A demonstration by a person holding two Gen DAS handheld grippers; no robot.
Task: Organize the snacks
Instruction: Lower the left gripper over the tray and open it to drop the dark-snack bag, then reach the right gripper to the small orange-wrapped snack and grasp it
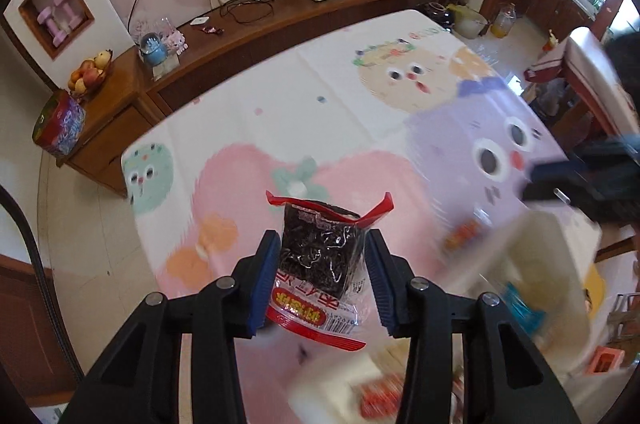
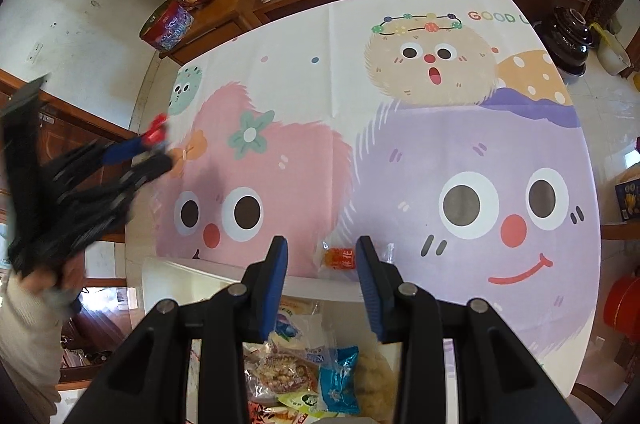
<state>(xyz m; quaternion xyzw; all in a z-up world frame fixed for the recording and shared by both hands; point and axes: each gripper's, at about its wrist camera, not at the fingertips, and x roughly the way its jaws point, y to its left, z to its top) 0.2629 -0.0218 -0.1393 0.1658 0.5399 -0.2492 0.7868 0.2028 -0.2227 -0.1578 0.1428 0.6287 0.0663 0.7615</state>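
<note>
**A dark snack goes up in the air**

A big table (image 2: pixel 400 23) fills the room. It has a cloth with funny faces, one pink and one purple. A white bin (image 2: pixel 180 274) sits at the near edge. It holds many snack packs (image 2: pixel 304 364), all in a heap. One small orange pack (image 2: pixel 340 258) lies on the cloth just past the bin. The right gripper (image 2: pixel 322 264) hangs over the bin. Its blue fingers (image 2: pixel 278 264) stand apart, and nothing is between them. The left gripper (image 1: pixel 322 260) is off to the left side, up above the cloth. Its fingers squeeze a dark snack pack (image 1: pixel 320 248) with red ends. The pack sits tight between both blue pads.
</note>
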